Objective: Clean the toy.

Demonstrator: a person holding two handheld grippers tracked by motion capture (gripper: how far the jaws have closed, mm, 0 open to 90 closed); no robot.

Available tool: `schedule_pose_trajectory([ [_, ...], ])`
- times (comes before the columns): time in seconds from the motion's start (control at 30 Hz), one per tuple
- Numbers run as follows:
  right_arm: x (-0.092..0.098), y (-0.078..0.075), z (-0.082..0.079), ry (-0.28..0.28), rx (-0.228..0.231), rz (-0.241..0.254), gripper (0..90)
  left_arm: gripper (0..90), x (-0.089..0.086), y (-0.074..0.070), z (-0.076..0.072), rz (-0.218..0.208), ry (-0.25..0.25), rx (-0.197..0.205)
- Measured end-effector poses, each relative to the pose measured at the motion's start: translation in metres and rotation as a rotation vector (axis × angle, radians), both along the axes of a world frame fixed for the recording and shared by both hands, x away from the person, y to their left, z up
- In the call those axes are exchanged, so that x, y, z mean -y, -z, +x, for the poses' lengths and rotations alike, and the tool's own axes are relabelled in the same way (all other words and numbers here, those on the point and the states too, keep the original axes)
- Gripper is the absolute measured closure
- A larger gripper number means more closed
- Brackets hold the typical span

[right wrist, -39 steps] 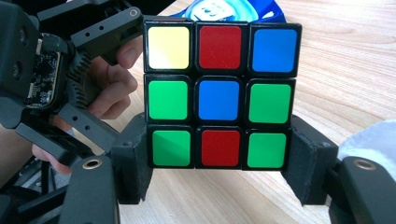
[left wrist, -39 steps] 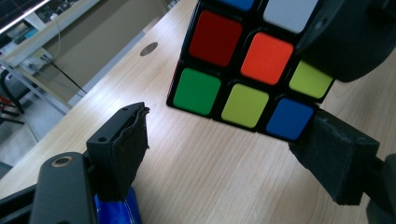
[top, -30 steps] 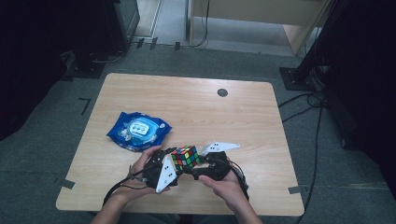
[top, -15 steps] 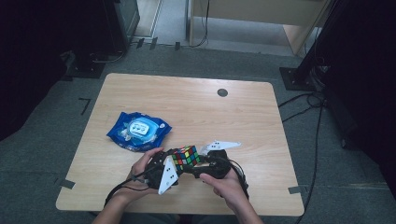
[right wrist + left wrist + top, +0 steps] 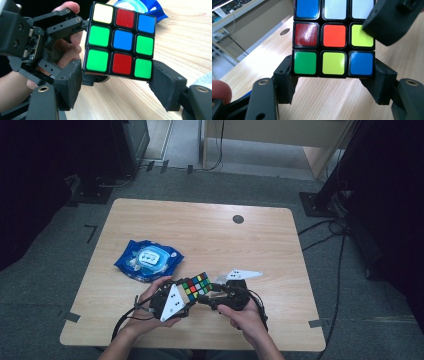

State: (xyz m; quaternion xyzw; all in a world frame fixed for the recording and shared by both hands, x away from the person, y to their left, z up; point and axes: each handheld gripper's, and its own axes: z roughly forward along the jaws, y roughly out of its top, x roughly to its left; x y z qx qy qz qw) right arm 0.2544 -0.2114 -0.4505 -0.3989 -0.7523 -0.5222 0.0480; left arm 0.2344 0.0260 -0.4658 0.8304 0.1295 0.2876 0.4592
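Rubik's cube [image 5: 196, 286] sits at the near edge of the wooden table [image 5: 210, 235], between the two hand-held grippers and raised off the surface.

No long axis, since it's a cube. In the high view it is turned diagonal to the table edges, with one corner toward the far side. The mixed-colour top face points up at the camera.

Left gripper [image 5: 335, 80]: the jaws straddle the bottom row of the face toward its camera (green, yellow, blue). The pads sit at that layer's two sides, apparently in contact, so this is a medium-width hold on the cube. The jaws have just been closing a little with the cube between them. That face has an orange centre, with dark red on one side and yellow-green on the other. Its top row is blue, white, white.

Right gripper [image 5: 116, 82]: the jaws flank the lowest row of its facing side (green, red, green). The left pad is against the cube's corner. The right pad stands just beside the cube with a visible gap. These jaws have just been opening with the cube between them, so no firm pinch on this side. This face has a blue centre and a top row of cream, red, blue.

The left gripper's jaw also shows in the right gripper view, touching the cube's upper-left edge.

Blue wet-wipes pack [image 5: 148, 260] lies flat on the table, beyond the left hand [image 5: 150, 307] and near the cube but apart from it. Right hand [image 5: 245, 312] is behind its gripper.
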Motion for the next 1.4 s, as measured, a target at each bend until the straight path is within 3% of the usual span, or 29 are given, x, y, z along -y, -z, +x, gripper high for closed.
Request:
schedule_pose_trajectory([
  [0.13,-0.002,0.001,0.0,-0.006,0.003,-0.012,29.2,34.4,0.0,0.001,-0.001,-0.003,0.003,0.003],
  [0.33,-0.001,0.004,0.002,0.005,-0.04,0.073,29.3,34.4,0.002,0.001,-0.004,-0.007,0.028,0.02],
  [0.53,0.002,0.007,0.005,0.038,-0.091,0.138,32.0,34.4,0.01,0.004,-0.01,0.036,0.054,0.053],
  [0.67,0.004,0.009,0.006,0.047,-0.116,0.174,34.1,34.3,0.009,0.004,-0.009,0.029,0.054,0.043],
  [1.0,-0.01,0.003,-0.004,0.066,-0.027,0.049,34.2,32.2,0.015,0.005,-0.01,0.032,0.038,0.036],
  [1.13,-0.011,0.004,-0.003,0.073,-0.036,0.064,34.1,33.8,0.014,0.005,-0.01,0.037,0.033,0.047],
  [1.23,-0.01,0.005,-0.001,0.058,-0.039,0.079,33.0,34.2,0.012,0.003,-0.009,0.027,0.048,0.032],
  [1.4,0.004,-0.003,0.0,0.019,0.016,0.075,20.7,34.3,0.003,-0.001,-0.003,-0.003,0.025,0.012],
])
